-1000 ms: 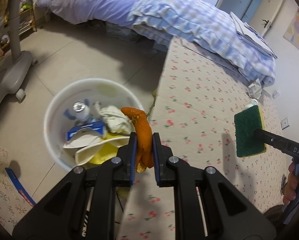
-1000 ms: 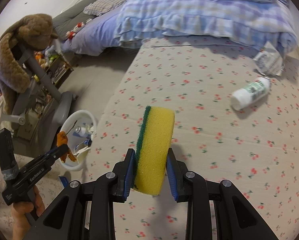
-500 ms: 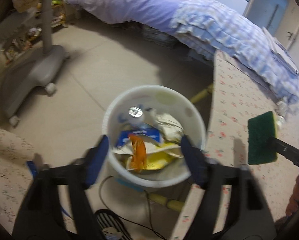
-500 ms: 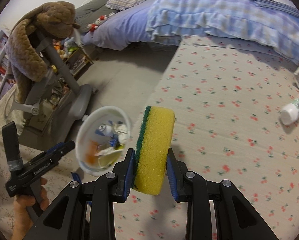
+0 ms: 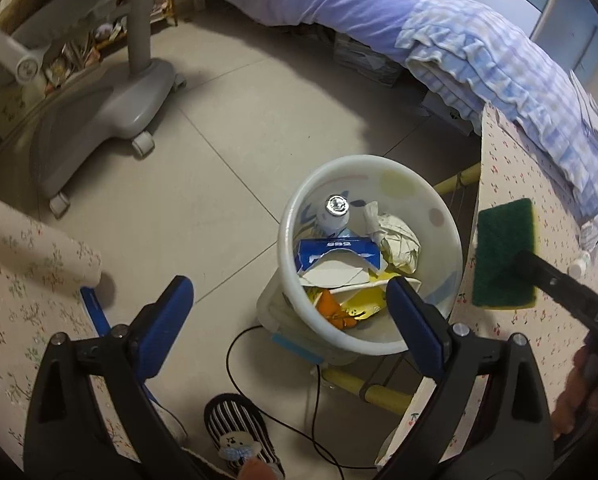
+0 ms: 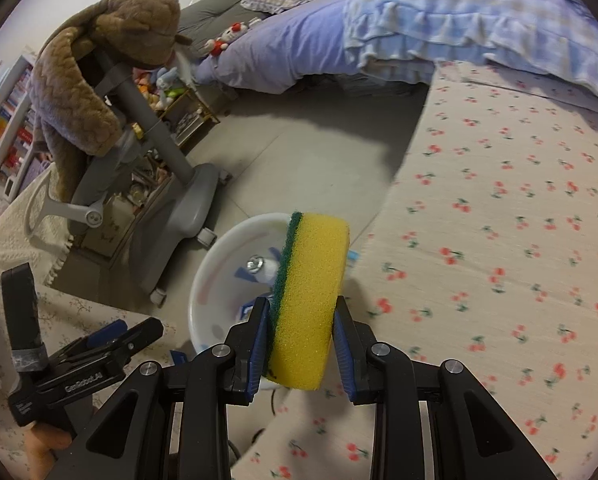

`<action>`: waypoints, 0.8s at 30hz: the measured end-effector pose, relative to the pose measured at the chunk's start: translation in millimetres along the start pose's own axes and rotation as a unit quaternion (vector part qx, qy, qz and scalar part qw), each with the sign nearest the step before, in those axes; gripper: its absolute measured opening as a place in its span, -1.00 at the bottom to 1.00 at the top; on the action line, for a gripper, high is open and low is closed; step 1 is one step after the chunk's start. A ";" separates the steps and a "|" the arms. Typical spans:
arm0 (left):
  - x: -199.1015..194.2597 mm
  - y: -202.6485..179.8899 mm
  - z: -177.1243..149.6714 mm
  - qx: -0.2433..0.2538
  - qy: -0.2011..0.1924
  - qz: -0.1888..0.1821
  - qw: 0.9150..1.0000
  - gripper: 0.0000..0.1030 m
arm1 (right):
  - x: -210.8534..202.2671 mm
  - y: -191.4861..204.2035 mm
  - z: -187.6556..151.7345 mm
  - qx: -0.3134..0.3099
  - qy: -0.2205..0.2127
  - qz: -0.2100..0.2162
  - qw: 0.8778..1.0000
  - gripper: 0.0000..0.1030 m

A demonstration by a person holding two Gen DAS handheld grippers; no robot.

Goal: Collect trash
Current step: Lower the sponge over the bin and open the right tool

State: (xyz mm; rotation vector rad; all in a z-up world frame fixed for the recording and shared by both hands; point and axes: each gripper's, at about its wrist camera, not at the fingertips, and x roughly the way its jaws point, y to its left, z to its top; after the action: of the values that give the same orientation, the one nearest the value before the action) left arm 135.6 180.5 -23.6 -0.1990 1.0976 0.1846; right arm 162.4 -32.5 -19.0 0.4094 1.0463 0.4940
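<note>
Now the orange peel (image 5: 333, 312) lies binned between the wide-apart left tongs (image 5: 289, 300).

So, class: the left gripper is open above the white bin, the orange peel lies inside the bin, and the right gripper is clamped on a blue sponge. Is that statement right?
Not quite. The sponge in the right gripper is yellow with a green scouring side, not blue, as the right wrist view shows. The rest stands: the left gripper, whose jaws have just been opening, is open above the white bin, with the orange peel inside.
</note>
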 end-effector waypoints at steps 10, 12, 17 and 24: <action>-2.4 5.1 1.9 -0.014 0.001 -0.009 1.000 0.88 | 4.4 6.4 2.1 0.002 -0.014 0.013 1.000 0.33; -2.1 3.7 1.5 -0.011 0.002 -0.010 1.000 0.88 | -0.4 3.8 2.6 0.003 -0.018 0.004 1.000 0.33; -1.5 -0.2 -0.9 -0.003 0.006 -0.011 1.000 0.88 | -13.2 -8.1 1.3 0.013 -0.023 -0.014 1.000 0.33; -3.3 -16.2 -1.8 0.017 0.006 -0.017 1.000 0.88 | -40.4 -37.8 -0.9 0.042 -0.030 -0.049 0.997 0.33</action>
State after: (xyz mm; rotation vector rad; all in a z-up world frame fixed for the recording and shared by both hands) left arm 136.6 164.2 -20.3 -0.1885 1.1077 0.1345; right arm 152.2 -86.3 -11.1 0.4433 1.0267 0.3492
